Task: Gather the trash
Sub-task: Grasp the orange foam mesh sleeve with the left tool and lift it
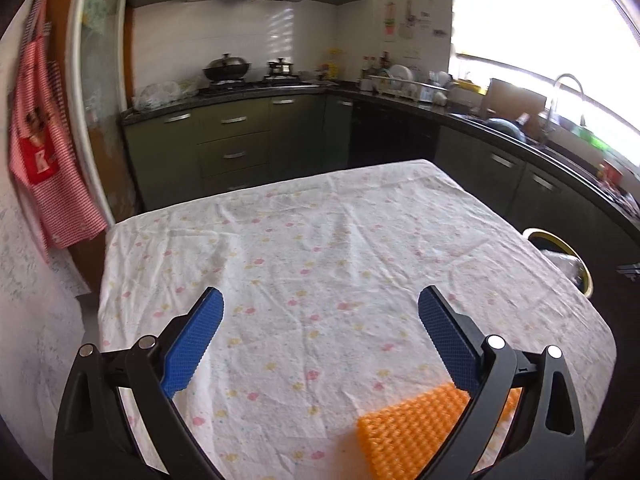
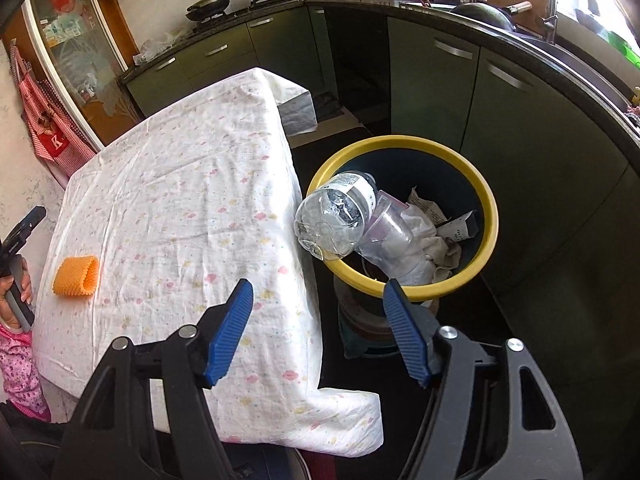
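An orange foam net sleeve [image 1: 416, 428] lies on the table near its front edge, just below and right of my open, empty left gripper [image 1: 320, 312]. It also shows in the right wrist view [image 2: 76, 276] at the table's left side. My right gripper [image 2: 318, 296] is open and empty, over the table's right edge, just in front of the bin. The yellow-rimmed dark bin [image 2: 491, 216] stands beside the table. A clear plastic bottle [image 2: 336, 216] rests tilted on its rim. A clear cup [image 2: 388, 236], crumpled tissue and paper lie inside.
The table wears a white flowered cloth [image 1: 320, 248] [image 2: 188, 200]. The bin's rim [image 1: 560, 240] peeks past the table's right edge in the left wrist view. Dark kitchen cabinets [image 2: 440, 80] and a counter with a sink curve behind. A red apron [image 1: 44, 160] hangs at left.
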